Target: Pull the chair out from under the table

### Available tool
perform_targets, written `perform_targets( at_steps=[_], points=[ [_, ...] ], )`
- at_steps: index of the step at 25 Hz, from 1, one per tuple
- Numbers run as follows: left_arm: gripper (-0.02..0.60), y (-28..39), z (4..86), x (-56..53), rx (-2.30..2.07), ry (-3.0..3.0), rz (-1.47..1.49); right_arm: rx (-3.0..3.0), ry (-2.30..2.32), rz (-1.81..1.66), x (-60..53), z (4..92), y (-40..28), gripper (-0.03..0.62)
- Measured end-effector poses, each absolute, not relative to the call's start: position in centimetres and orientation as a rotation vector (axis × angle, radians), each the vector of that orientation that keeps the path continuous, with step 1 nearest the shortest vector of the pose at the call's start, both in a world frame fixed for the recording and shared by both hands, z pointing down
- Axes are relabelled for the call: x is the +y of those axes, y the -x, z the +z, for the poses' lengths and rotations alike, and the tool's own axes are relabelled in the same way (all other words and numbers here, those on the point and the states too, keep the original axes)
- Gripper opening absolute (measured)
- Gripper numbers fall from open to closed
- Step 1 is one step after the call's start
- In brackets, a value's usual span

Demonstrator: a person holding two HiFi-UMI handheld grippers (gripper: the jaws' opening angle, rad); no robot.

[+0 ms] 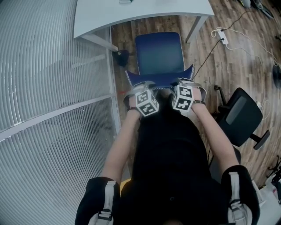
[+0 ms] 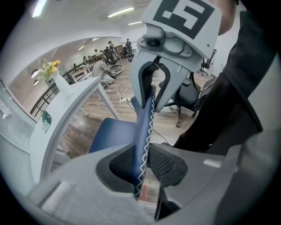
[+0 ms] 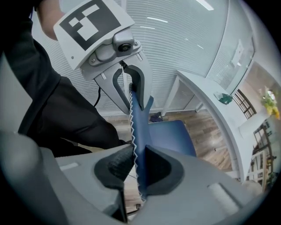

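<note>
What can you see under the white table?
Its slanted legs and a dark object on the floor beside one leg. The seat of the blue chair shows uncovered. The tabletop hides everything further beneath.

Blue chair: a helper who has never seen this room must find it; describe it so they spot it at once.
Start at the white table by the slatted wall. The blue chair stands just in front of it, the left gripper and right gripper clamped on its backrest. Unlike the black office chair to its right, it is blue with white zigzag stitching.
</note>
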State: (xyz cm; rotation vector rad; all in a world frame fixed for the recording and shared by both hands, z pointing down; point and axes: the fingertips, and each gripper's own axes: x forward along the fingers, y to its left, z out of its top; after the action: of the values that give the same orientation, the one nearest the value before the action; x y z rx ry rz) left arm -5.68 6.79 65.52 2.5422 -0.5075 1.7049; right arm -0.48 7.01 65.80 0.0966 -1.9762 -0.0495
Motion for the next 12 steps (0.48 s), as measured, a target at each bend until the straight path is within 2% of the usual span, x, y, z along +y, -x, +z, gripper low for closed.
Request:
perform_targets(
  at_steps=[12],
  points=[
    [0.11, 5.67, 65.8, 6.98, -0.567, -2.547, 1.774, -1.957, -0.21, -0.141, 6.72, 66.23, 0.6, 0.104]
  ],
)
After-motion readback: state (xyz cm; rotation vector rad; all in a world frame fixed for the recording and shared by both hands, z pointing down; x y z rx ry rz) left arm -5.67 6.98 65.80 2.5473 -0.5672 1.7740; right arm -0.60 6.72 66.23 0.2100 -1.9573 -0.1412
